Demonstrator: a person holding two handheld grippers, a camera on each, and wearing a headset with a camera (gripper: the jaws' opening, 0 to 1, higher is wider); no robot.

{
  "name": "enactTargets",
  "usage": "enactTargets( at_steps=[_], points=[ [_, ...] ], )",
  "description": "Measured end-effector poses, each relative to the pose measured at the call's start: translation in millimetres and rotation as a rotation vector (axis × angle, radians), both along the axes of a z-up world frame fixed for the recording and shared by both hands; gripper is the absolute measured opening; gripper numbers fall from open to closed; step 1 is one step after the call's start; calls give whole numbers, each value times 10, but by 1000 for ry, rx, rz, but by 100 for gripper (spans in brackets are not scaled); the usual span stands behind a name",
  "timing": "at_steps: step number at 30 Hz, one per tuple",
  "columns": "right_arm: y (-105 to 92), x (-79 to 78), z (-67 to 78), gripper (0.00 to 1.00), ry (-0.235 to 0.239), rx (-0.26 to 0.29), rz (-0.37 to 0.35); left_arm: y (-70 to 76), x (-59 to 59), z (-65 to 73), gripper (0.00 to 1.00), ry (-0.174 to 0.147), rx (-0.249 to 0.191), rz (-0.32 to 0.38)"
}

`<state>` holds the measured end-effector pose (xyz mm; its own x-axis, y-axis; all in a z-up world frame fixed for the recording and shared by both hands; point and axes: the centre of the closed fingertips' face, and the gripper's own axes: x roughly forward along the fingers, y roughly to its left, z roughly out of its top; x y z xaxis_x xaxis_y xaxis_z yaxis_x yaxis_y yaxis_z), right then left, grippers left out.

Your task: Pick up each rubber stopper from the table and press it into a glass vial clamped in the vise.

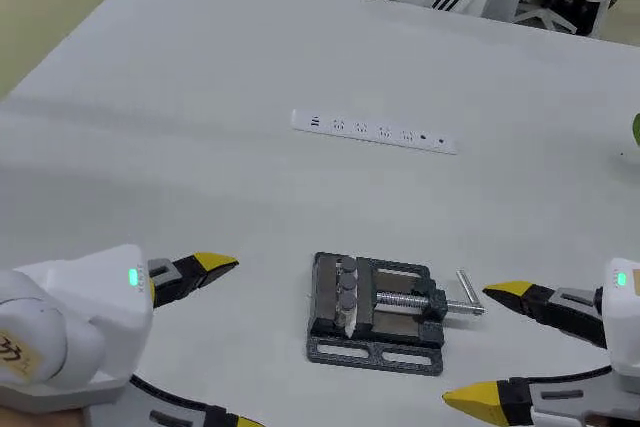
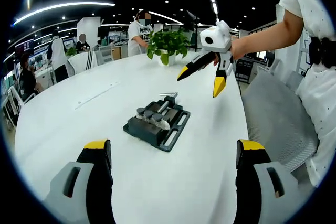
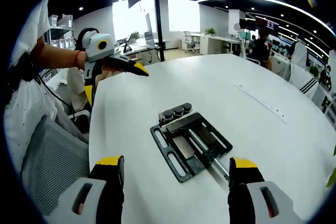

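Both sets of fingers are spread wide and hold nothing. The left gripper (image 3: 114, 83) has its yellow-tipped fingers (image 1: 205, 267) released near the vise (image 1: 385, 332) on one side. The right gripper (image 1: 478, 345) has its fingers (image 1: 515, 294) just as open on the other side, near the vise handle (image 1: 465, 292). Neither touches the vise, and each hangs above the table (image 1: 200, 97) rather than resting on it.

Between them the vise lies flat on the table. Three vials (image 1: 346, 323) stand in a row clamped at its far jaw end, opposite the handle. Each vial we can count carries a dark round stopper (image 1: 348, 282) on top. Beyond the vise, well apart from it, a white power strip (image 1: 372, 132) lies across the table.

We judge the pressing step to be at or near its end, since every clamped vial looks capped. We cannot tell from here whether each stopper is seated fully or sits a little high. The next move, as we read it, calls for closing one pair of fingers and bringing it straight down over any stopper that sits high. The push should stay gentle and vertical, because the glass is held only at its sides and a slanted press could tip or crack a vial.
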<state>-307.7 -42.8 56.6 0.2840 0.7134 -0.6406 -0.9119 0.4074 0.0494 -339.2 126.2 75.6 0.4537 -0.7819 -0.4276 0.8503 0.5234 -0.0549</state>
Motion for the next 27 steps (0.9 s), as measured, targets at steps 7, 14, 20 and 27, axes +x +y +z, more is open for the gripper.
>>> enactTargets(
  at_steps=[7,14,20,27],
  points=[
    [-56,-49,-32,92,-2,30,2,-46,1,-68,99,10,22,-10],
    [-101,-32,-32,95,-9,43,-17,-97,9,-117,99,20,27,-10],
    [-133,-22,-28,94,-16,46,-20,-111,-3,-126,99,28,30,-6],
    [-136,-19,-24,93,-14,48,-22,-122,-10,-114,99,31,35,-6]
  ],
)
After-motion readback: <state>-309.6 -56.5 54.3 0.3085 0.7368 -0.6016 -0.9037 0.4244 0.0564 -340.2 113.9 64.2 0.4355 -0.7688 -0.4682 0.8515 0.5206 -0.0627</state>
